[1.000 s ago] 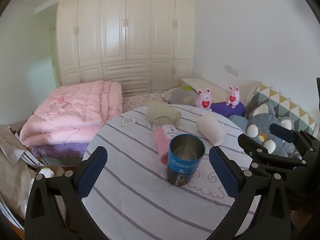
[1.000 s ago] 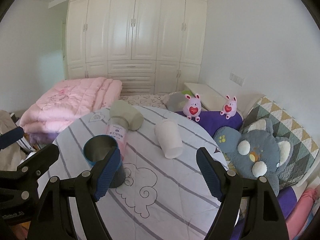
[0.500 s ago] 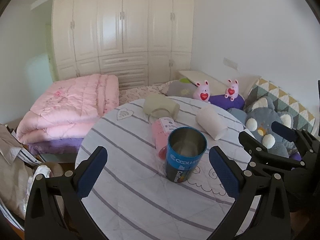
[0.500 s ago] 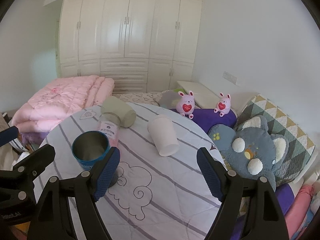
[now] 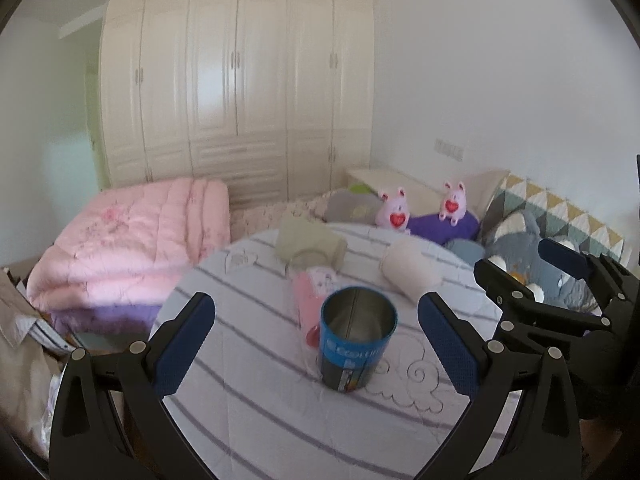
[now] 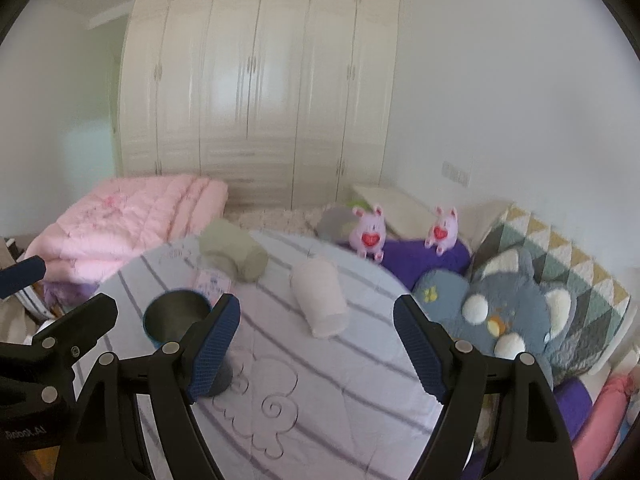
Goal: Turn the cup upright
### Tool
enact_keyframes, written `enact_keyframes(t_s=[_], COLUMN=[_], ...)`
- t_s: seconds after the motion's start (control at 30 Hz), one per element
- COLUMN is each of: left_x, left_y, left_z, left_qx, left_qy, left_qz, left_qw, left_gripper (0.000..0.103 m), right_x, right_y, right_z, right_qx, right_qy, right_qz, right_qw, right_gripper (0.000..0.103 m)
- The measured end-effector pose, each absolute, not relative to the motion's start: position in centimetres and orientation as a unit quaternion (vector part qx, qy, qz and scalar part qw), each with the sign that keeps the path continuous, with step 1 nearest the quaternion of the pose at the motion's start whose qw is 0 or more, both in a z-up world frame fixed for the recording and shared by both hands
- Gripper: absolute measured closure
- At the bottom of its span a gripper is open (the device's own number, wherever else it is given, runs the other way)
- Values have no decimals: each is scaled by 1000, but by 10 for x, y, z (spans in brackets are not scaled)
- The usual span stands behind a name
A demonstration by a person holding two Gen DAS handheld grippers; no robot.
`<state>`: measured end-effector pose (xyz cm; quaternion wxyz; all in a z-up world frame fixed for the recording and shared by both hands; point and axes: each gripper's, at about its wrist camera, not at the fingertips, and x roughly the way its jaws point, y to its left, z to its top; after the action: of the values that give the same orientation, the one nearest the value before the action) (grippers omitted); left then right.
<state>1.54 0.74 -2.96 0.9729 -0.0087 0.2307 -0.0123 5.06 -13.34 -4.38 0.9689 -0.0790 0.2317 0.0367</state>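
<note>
Blue cup (image 5: 357, 338) upright, near centre of table (image 5: 248, 412). Both grippers (image 5: 316, 344) (image 6: 316, 342) wide open, empty. White cup (image 6: 319, 303) on side, far right: next grasp, right gripper.

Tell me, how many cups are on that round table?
4: blue cup upright in front; clear pink cup lying behind it; greenish cup lying at the back; white cup lying toward the right. Others may be hidden.
</note>
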Motion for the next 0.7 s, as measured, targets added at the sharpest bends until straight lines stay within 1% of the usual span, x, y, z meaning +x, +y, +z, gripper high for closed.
enact_keyframes(t_s=[0.23, 0.7], left_x=[14, 15], left_y=[5, 2], left_z=[-29, -32], left_qx=[-11, 0], left_qy=[219, 211], left_qz=[-24, -20], left_qw=[975, 977], left_gripper=[0, 0], right_x=[44, 41], right_y=[-133, -132], right_z=[-38, -43], right_qx=[-87, -91], right_qy=[180, 183], right_qz=[36, 35], right_qw=[979, 978], right_gripper=[23, 22])
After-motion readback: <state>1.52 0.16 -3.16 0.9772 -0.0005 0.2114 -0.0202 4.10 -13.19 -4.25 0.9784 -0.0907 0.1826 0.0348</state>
